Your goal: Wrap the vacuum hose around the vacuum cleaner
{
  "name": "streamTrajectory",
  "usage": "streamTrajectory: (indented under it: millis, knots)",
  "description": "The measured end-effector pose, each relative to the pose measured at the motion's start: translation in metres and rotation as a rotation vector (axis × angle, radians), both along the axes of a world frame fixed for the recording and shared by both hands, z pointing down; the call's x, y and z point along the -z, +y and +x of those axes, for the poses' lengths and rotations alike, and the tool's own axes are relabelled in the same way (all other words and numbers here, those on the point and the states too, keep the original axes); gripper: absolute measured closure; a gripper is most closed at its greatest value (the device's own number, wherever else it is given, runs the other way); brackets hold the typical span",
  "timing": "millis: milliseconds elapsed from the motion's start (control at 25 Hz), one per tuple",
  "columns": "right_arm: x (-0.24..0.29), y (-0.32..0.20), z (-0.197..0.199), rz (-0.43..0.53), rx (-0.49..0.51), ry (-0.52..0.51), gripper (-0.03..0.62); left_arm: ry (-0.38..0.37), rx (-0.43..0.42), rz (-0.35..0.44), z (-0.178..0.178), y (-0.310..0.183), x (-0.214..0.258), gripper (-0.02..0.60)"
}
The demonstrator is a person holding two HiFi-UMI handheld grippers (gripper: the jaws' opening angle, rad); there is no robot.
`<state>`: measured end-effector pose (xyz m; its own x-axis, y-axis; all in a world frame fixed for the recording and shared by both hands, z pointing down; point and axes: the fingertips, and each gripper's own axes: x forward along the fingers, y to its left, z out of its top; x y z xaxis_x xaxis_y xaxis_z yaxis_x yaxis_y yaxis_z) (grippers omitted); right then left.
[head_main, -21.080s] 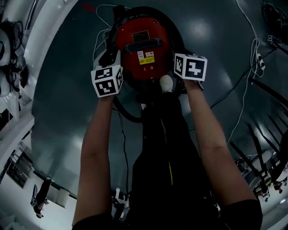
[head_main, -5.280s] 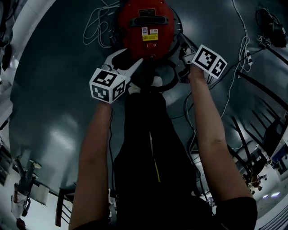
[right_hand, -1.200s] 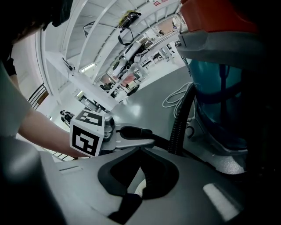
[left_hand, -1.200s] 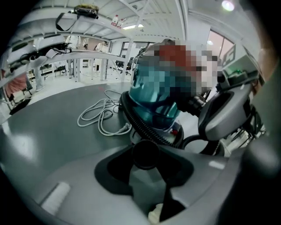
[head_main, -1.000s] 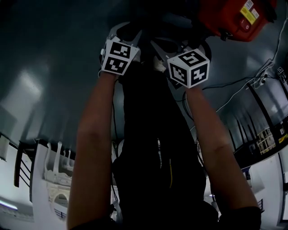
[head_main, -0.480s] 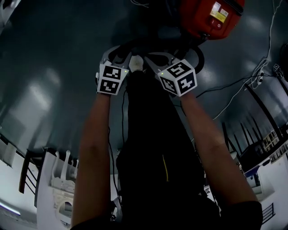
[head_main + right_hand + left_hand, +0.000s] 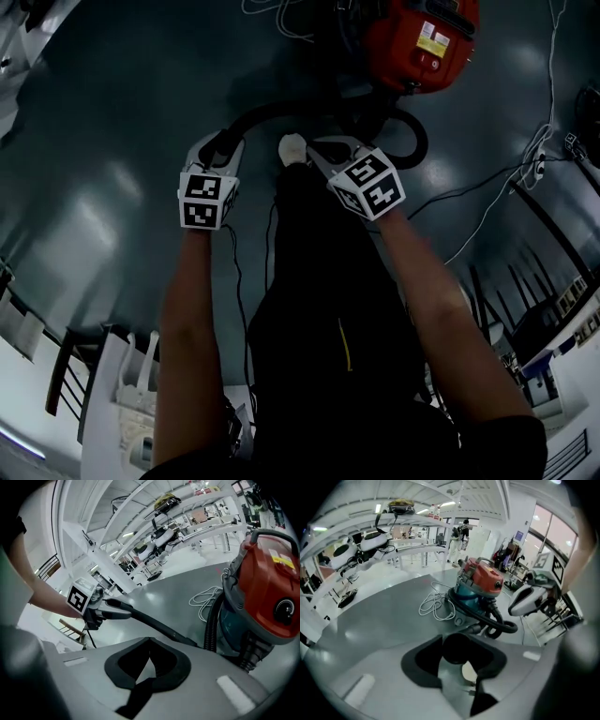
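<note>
Two grippers noted: your left gripper [image 7: 217, 150] pinched the black vacuum hose [image 7: 281, 108], your right gripper [image 7: 322, 150] had its jaws pressed together on nothing, and the red-topped vacuum cleaner [image 7: 417, 37] stood on the grey floor [image 7: 112, 141] just beyond both.

Glossy grey floor [image 7: 112, 187], white metal racks [image 7: 417, 549], bright windows [image 7: 548, 527], ceiling strip lights [image 7: 447, 503], wooden chair [image 7: 70, 627].

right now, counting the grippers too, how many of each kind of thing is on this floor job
red-topped round vacuum cleaner: 1
black flexible vacuum hose: 1
loose white cord coil: 1
hand-held grippers: 2, left gripper and right gripper
total: 5
</note>
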<state>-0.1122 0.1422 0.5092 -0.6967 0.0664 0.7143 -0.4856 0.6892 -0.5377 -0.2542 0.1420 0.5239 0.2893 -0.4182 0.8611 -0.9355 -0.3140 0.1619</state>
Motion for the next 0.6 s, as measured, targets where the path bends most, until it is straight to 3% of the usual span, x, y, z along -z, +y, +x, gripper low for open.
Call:
streamTrajectory:
  millis: [240, 440, 600]
  knots:
    - [0.023, -0.001, -0.013, 0.042, 0.019, 0.005, 0.594, -0.045, -0.076, 0.025, -0.031, -0.002, 0.052, 0.433]
    - [0.038, -0.006, -0.027, 0.074, 0.019, -0.003, 0.591, -0.047, -0.123, -0.045, -0.063, 0.008, 0.093, 0.433]
    - [0.052, -0.011, -0.044, 0.099, 0.02, -0.026, 0.585, -0.013, -0.11, -0.032, -0.065, -0.014, 0.128, 0.431]
